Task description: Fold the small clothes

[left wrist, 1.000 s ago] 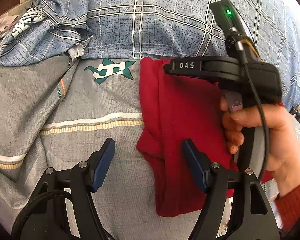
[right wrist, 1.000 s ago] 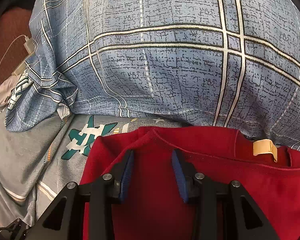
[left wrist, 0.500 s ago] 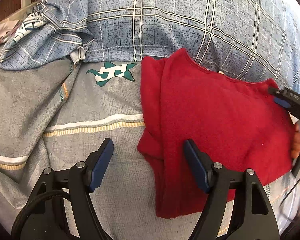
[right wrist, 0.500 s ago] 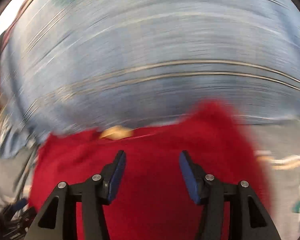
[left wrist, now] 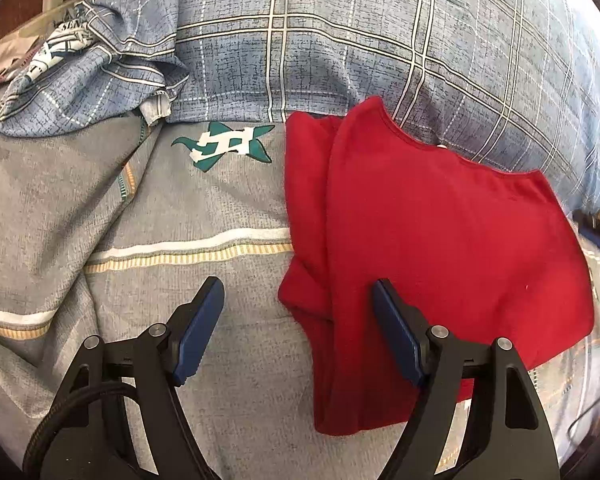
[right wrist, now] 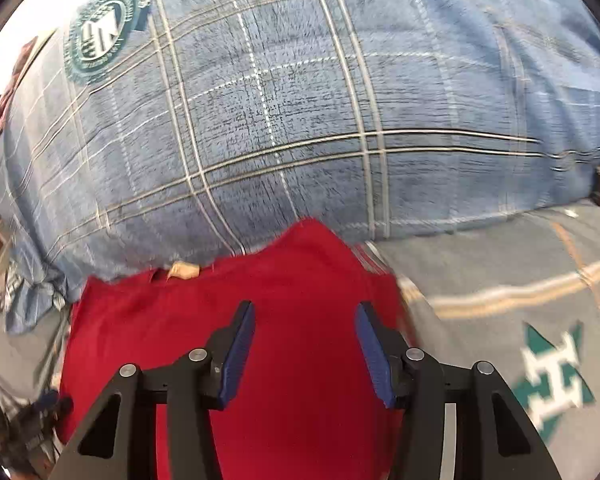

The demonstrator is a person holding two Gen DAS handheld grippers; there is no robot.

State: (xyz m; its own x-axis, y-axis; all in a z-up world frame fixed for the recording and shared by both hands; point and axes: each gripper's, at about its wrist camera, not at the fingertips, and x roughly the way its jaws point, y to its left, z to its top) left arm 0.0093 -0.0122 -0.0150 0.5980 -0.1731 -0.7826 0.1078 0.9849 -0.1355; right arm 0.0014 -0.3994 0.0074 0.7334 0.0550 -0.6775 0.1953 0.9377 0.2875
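**Between folds, both grippers empty**

The blue plaid pillow lies beyond both jaws. The red knit garment, one side folded in, lies under the right gripper and beside the left gripper, both spread. Likely next: pinching an edge. Only the right view shows the tan neck label.

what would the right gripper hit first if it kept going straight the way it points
Most likely the red shirt: the open right gripper has its fingers over the cloth. Past its neckline lies the blue plaid pillow. Height above the shirt is unclear.
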